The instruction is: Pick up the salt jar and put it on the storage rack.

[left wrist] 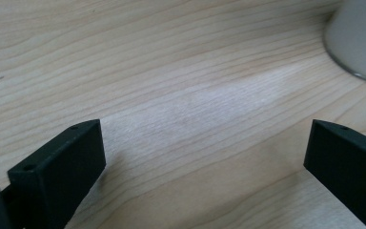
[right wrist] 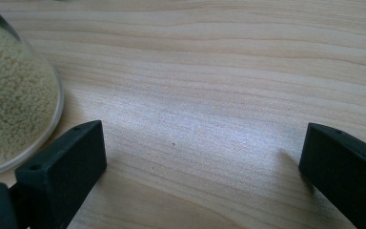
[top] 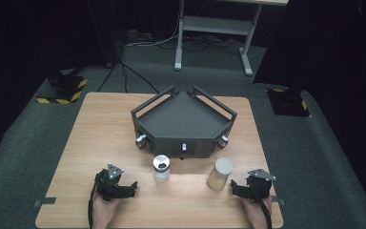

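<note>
My right gripper (top: 238, 187) and left gripper (top: 132, 187) rest wide open, empty; grain-filled jar (top: 219, 173) and capped jar (top: 162, 168) stand between them on bare tabletop (top: 100, 138).

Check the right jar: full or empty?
Full, or close to it. The right jar looks tan down its whole height in the high view, and the right gripper view shows fine beige grains packed against its clear wall.

A lab or test room: black curtains (top: 38, 33), grey carpet (top: 324, 157), hazard-striped stand bases (top: 62, 90) and floor cables (top: 138, 71) surround the wooden table (top: 105, 129).
</note>
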Motion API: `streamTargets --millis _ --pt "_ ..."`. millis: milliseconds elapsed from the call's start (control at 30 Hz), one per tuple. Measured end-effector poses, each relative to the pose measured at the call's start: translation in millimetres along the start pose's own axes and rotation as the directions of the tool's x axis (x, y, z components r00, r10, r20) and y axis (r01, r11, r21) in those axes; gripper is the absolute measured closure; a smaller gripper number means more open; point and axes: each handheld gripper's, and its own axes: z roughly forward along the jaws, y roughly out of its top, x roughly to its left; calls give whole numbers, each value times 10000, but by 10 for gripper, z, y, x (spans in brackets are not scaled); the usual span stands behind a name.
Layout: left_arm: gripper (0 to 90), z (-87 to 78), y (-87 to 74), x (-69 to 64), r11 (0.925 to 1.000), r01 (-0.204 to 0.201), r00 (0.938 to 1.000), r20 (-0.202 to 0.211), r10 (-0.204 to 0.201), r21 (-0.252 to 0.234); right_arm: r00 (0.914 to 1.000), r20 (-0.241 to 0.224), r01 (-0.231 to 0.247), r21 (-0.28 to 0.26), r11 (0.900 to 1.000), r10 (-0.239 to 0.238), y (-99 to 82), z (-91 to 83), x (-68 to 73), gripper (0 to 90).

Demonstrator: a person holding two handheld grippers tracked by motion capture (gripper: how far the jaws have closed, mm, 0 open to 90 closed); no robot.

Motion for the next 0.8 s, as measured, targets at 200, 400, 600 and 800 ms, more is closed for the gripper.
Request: streamTargets --millis 200,400,600,800 --pt "2 -20 45 -87 9986 -500 9984 241 504 -159 10000 0 0 1 10000 0 0 0 0 17" --pt "2 -16 125 -193 9939 -1072 9916 704 1087 -249 10000 -13 32 -13 10000 -32 -2 -2 -2 21" --pt "3 42 216 -327 9882 -1514 9804 1238 1533 -252 10000 -34 42 -19 10000 -42 -4 -4 -3 26" --pt "4 105 296 -422 9849 -1706 9746 1422 1732 -308 10000 -39 48 -21 10000 -48 -4 -5 -3 28"
